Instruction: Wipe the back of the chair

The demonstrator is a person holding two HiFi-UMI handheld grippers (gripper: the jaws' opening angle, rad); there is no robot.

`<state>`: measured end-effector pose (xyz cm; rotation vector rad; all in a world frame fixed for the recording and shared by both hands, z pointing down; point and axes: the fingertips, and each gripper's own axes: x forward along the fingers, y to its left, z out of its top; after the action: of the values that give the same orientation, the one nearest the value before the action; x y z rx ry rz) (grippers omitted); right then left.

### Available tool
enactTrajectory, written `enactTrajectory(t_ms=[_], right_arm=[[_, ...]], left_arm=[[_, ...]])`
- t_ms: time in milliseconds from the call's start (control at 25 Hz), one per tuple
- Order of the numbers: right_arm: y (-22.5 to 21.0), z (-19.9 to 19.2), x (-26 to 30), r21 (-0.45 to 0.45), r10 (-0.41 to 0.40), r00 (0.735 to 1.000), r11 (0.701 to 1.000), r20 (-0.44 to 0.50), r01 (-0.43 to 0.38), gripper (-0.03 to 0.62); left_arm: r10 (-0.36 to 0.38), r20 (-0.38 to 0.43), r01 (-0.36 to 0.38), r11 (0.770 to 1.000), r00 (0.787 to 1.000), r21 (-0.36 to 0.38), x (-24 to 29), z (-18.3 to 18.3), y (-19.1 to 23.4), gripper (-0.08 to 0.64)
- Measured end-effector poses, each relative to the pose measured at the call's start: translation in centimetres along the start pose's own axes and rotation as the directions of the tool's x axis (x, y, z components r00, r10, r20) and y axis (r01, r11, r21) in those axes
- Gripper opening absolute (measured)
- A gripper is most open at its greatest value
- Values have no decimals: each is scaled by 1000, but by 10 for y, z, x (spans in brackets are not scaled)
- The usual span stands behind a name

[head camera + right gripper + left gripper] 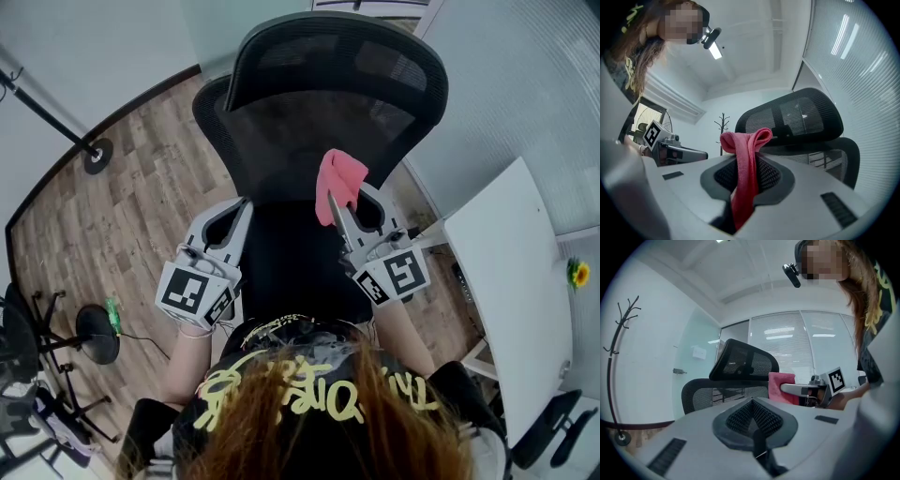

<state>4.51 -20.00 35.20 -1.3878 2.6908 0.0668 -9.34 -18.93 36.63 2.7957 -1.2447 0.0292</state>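
Note:
A black mesh office chair [319,122] with a headrest [337,56] stands in front of me, its backrest facing me. My right gripper [339,202] is shut on a folded pink cloth [339,180], held close to the mesh backrest at mid height. The cloth [745,154] sticks out between the shut jaws in the right gripper view, with the chair [801,126] behind it. My left gripper [242,217] hangs at the chair's left side, shut with nothing in it. In the left gripper view the chair [736,376] and the cloth [780,386] are ahead.
A white table [511,291] stands at the right with a small yellow flower [579,274] on it. A coat stand base [96,155] sits on the wooden floor at the left. Dark stands [94,333] are at the lower left. Window blinds [862,70] run along the right.

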Motion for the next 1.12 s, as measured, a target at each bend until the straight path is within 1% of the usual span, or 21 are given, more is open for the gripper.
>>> enactTrajectory(t_ms=[120,240,320,480,560,760,920,1120], right_arm=[[7,-4,-2,-17,13,1000,1000,-6,-13,69],[23,-10,-8,-63,61,998,996,-19,-62,67],[26,-13,-10,-80,78,997,994,-29,-80,67],[27,-22,-13,-74,87,994,993,-59,-92,67],[26,-28,-14,-60,88,993,994,-77,-93,67],[27,-31,-18,-56,68,992,996,-108,-74,67],[28,-29,-18,-56,53,993,997,-105,-59,67],[29,-24,-16,-63,38,995,997,-91,-44,67]], left_arm=[[3,0,-3,1000,1000,-3,-4,-4,0,-9],[1,-1,-1,1000,1000,-1,-11,-9,-4,-9],[1,-4,-1,1000,1000,-4,-10,-11,-5,-9],[6,-13,-6,1000,1000,-14,-10,-15,-2,-9],[8,-19,-8,1000,1000,-22,-9,-18,1,-9],[4,-24,-5,999,1000,-49,-11,-21,10,-9],[-8,-23,7,998,1000,-60,-11,-24,9,-9],[-30,-21,29,998,999,-48,-9,-20,7,-9]])
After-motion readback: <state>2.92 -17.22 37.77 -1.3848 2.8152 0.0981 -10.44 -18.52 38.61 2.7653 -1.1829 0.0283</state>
